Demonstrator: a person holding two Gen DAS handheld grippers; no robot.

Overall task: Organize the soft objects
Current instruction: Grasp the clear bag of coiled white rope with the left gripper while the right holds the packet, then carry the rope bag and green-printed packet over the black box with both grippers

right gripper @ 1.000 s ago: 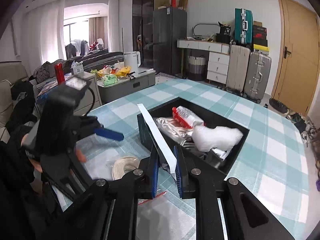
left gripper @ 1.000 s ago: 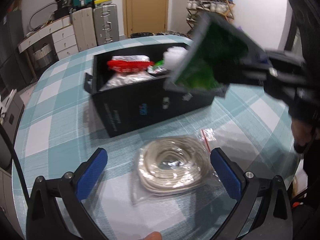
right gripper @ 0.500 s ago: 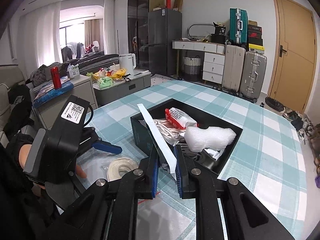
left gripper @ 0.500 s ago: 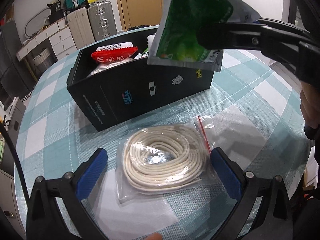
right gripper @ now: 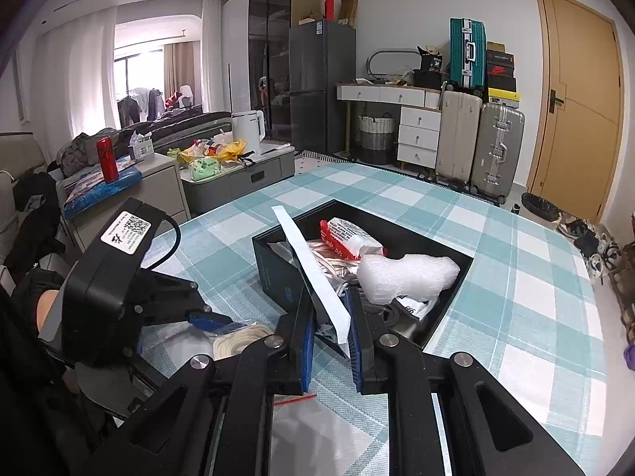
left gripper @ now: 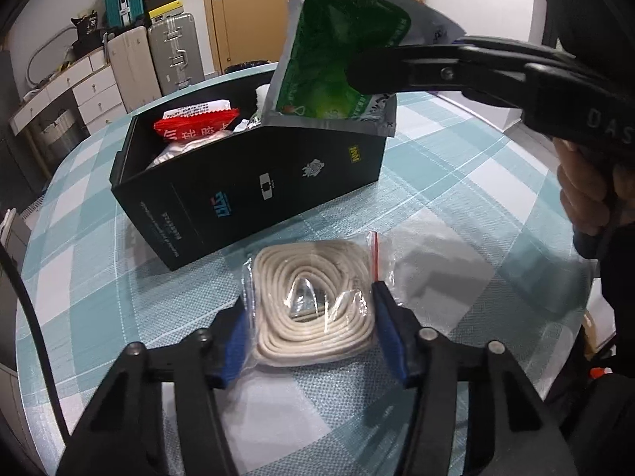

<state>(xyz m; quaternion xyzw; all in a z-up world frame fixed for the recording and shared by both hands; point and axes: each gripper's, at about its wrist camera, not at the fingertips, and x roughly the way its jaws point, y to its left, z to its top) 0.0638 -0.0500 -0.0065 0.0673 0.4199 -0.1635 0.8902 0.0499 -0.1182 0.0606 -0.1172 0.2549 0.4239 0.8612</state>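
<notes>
A clear bag holding a coil of cream rope (left gripper: 313,273) lies on the table in front of the black box (left gripper: 258,182). My left gripper (left gripper: 313,337) has its blue pads on both sides of the bag. Its jaws are closing, and the coil is squeezed narrower. In the right wrist view the left gripper (right gripper: 214,321) and the rope (right gripper: 238,337) show at lower left. My right gripper (right gripper: 329,341) is shut on a green and silver pouch (left gripper: 337,39), seen edge-on (right gripper: 309,261), above the box's near corner. The box (right gripper: 274,269) holds a red packet (right gripper: 349,238) and bubble wrap (right gripper: 405,273).
The round table has a teal checked cloth (left gripper: 456,182); its edge curves close on the right. A person's hand (left gripper: 587,190) grips the right tool. Suitcases (right gripper: 496,146), drawers and a door stand beyond the table, and a low cabinet (right gripper: 238,174) is at left.
The left jaws have gone from wide apart to pressing on the rope bag, and the coil has narrowed. The right gripper still holds the pouch over the box.
</notes>
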